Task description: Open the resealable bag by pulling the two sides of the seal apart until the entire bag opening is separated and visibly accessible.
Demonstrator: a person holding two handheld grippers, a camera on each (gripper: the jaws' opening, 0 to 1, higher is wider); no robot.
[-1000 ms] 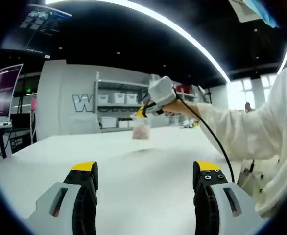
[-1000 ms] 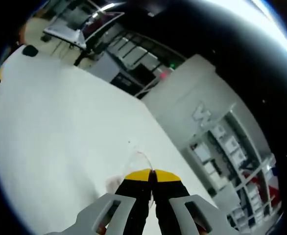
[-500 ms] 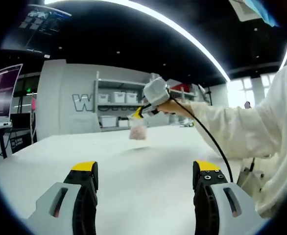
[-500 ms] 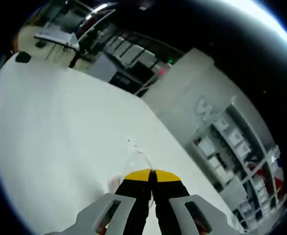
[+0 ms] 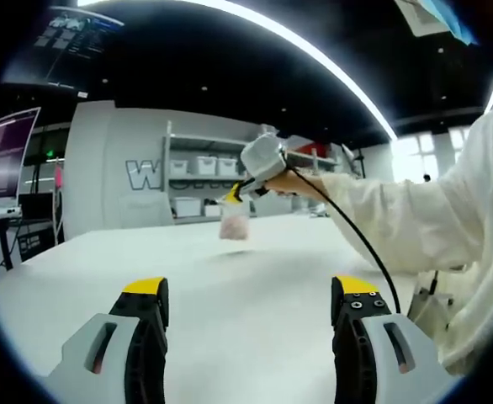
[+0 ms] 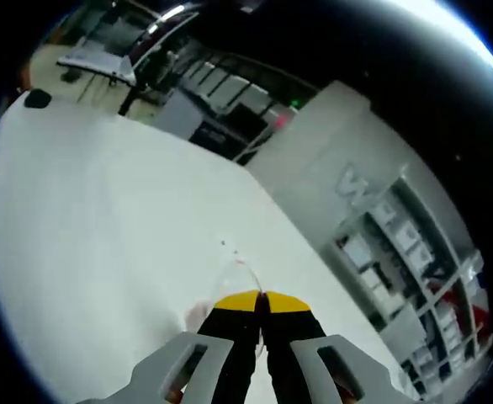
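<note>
My right gripper (image 6: pixel 260 296) has its jaws pressed together on the top edge of the bag (image 5: pixel 235 224), which hangs from them in the air above the white worktop (image 5: pixel 246 278). My left gripper (image 5: pixel 251 290) has its jaws spread wide with nothing between them, low over the worktop and well apart from the bag, which hangs farther out, ahead of them.
</note>
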